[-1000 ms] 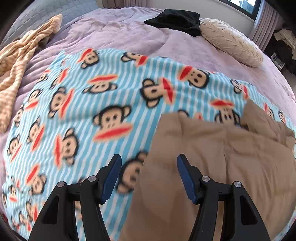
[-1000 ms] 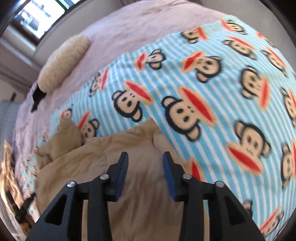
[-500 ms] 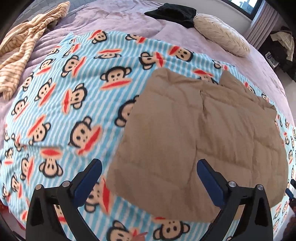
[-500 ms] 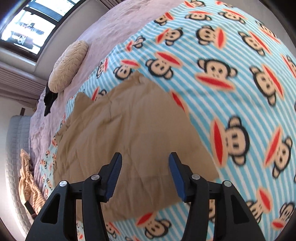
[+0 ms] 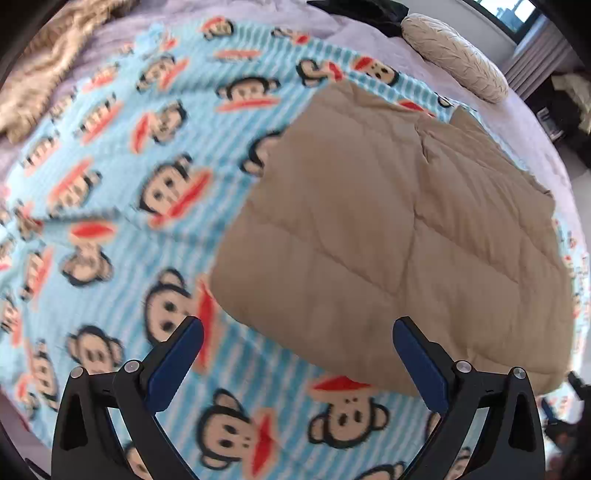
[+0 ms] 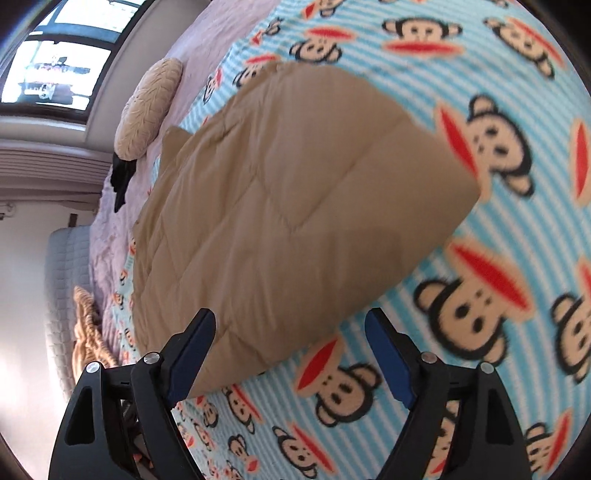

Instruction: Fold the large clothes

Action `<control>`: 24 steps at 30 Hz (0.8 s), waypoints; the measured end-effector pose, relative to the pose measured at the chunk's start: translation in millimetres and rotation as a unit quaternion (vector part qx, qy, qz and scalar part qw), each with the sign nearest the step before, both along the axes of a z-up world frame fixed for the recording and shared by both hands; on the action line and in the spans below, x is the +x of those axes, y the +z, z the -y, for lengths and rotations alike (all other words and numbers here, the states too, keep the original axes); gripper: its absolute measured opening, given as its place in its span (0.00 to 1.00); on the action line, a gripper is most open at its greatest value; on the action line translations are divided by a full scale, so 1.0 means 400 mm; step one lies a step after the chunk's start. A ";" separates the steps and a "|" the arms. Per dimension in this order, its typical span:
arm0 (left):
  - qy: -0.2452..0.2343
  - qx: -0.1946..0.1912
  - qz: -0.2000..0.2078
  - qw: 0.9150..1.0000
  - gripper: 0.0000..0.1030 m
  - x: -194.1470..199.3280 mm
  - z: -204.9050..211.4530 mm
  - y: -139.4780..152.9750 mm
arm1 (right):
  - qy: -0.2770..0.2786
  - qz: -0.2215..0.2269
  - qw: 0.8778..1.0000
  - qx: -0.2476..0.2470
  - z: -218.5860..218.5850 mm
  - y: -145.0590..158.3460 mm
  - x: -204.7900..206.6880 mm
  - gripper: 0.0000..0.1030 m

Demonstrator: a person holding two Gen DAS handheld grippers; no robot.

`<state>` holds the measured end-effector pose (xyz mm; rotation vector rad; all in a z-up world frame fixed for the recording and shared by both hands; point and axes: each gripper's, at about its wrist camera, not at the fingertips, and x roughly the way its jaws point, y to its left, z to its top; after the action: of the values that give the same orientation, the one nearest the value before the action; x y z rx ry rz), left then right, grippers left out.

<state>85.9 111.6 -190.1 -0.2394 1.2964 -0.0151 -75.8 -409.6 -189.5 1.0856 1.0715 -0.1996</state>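
Both the left gripper [image 5: 297,360] and right gripper [image 6: 290,349] gape wide, empty, above the folded tan quilted garment [image 5: 399,236]; its far corner is creased, and no label is readable.

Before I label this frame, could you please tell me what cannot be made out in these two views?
- Tan quilted garment: its type and any layers beneath are hidden by its own fold, in both views.
- Black item, left wrist view: cut off by the top edge.
- Monkey-print blanket, left wrist view: left part is motion-blurred.
- Striped tan cloth, right wrist view: too small and compressed at the edge.

Folded garment [image 5: 388,229] lying on monkey blanket [image 5: 122,206], pillow [image 5: 454,55] behind it, on bed [image 5: 369,40]
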 end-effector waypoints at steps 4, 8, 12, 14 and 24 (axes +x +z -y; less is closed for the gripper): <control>0.013 -0.093 0.005 0.996 0.99 -0.017 -0.022 -0.027 | 0.001 0.011 1.000 0.028 -0.025 -0.043 -0.006 1.00; 0.038 -0.185 0.005 0.982 0.99 -0.032 -0.052 -0.062 | -0.002 0.022 0.997 0.076 -0.040 -0.087 -0.006 1.00; 0.052 -0.237 0.000 0.970 0.99 -0.011 -0.063 -0.109 | -0.002 0.029 0.993 0.114 -0.052 -0.127 0.008 1.00; 0.059 -0.246 0.004 0.967 0.99 0.010 -0.057 -0.125 | -0.012 0.043 0.991 0.130 -0.051 -0.142 0.022 1.00; 0.105 -0.232 0.022 0.967 0.93 0.107 0.006 -0.167 | -0.034 0.096 0.982 0.161 -0.067 -0.192 0.134 1.00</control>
<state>128.9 109.0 -256.8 -0.7740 1.2042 -0.1439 -22.2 -382.8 -266.3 1.4045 0.9117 0.0271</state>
